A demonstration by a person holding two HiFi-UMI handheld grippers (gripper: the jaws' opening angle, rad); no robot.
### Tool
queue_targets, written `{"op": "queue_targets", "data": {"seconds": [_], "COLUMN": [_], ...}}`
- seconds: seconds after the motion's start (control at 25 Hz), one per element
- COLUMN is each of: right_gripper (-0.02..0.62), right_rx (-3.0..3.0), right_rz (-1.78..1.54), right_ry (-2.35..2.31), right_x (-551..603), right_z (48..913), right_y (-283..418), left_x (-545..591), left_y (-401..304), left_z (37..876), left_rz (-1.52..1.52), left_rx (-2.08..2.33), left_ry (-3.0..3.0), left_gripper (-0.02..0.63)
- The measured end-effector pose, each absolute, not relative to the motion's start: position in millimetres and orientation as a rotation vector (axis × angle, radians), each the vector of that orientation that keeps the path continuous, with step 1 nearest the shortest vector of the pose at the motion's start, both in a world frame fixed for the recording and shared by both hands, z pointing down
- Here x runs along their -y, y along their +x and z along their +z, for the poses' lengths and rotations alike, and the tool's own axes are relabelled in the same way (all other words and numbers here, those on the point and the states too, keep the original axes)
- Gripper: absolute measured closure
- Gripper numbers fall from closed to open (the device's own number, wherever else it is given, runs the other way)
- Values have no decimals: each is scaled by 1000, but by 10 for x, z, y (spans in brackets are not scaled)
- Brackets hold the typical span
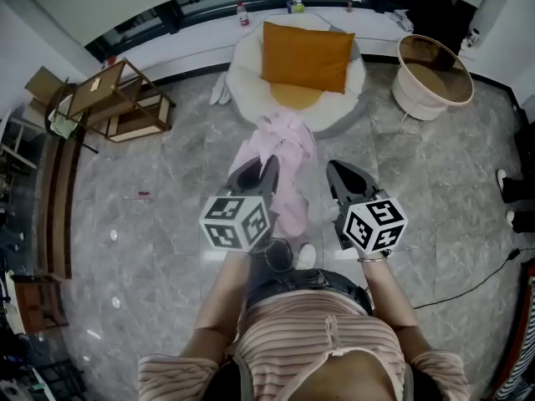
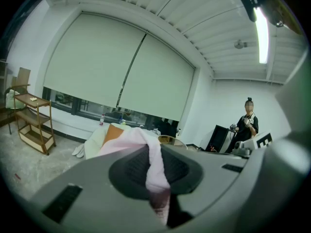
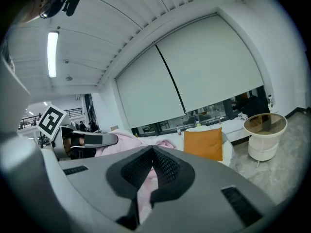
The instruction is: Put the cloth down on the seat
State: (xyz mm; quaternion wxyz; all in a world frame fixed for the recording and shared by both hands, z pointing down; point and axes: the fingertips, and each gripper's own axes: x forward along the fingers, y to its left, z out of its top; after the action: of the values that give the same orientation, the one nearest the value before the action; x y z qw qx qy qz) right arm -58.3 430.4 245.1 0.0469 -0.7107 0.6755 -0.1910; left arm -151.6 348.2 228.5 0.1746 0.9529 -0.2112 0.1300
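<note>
A pink cloth hangs in a bunch in front of me, above the grey floor. My left gripper is shut on it; in the left gripper view a fold of the cloth runs pinched between the dark pads. My right gripper is held just right of the cloth with its jaws together. In the right gripper view pink shows in the slit under the touching pads, and I cannot tell whether any of it is caught. The seat is a round white chair with an orange cushion, straight ahead.
A round white side table stands right of the seat. A wooden shelf unit stands at the left. A window ledge with bottles runs behind the seat. A cable crosses the floor at the right. A person stands far off.
</note>
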Motion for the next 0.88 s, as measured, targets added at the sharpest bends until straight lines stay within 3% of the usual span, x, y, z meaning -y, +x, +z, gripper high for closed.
{"op": "queue_targets", "data": {"seconds": [0.88], "right_gripper": [588], "right_rx": [-1990], "right_rz": [-705], "right_ry": [-2164], "right_x": [-3320], "right_z": [2758], "right_y": [95], "left_x": [-2483], "left_y": [-894], "left_z": [2553], "left_rz": [413], "left_rx": [595], "left_ry": [2686], "left_gripper": [554]}}
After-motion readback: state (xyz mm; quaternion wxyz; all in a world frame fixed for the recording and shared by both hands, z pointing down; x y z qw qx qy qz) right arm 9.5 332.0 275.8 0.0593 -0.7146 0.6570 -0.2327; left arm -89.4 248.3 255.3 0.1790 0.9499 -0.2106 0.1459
